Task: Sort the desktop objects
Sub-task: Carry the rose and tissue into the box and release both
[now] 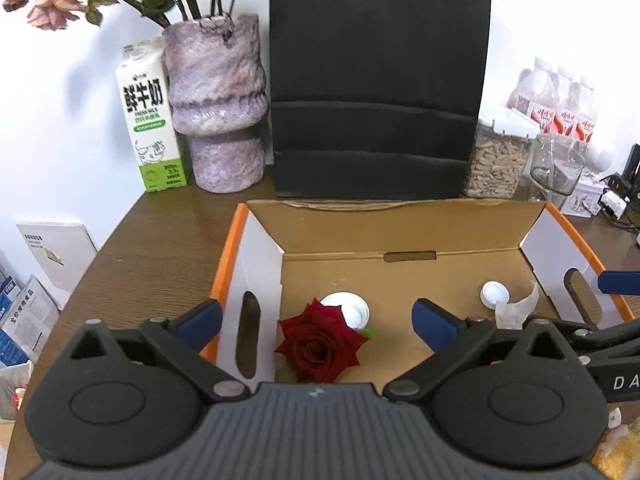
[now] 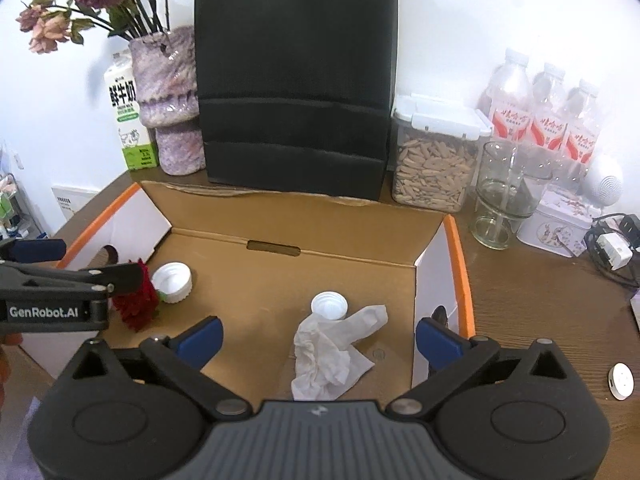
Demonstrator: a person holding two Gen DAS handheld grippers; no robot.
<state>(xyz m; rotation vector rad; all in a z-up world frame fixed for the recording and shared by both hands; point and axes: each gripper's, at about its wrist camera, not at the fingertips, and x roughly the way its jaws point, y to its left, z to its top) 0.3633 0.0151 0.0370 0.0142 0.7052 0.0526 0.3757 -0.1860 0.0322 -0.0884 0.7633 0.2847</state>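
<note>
L claw (image 1: 316,318) & R claw (image 2: 318,338) wide open, both empty

A tall black paper bag (image 2: 295,80) stood upright against the white wall at the back of the brown desk (image 1: 160,240). To its left stood a mottled purple vase (image 1: 218,104) holding wilted pink roses (image 1: 52,0), and just beside the vase, further left, a green-and-white milk carton (image 1: 150,120). On the bag's right stood a clear container of pale seeds (image 2: 434,156) with a white clip lid. Near it were 2 stacked empty glasses (image 2: 504,196), with 3 red-labelled water bottles (image 2: 544,112) behind them. A patterned tin (image 2: 558,226) lay to the right of the glasses, with a round white speaker (image 2: 606,180) behind it.
</note>
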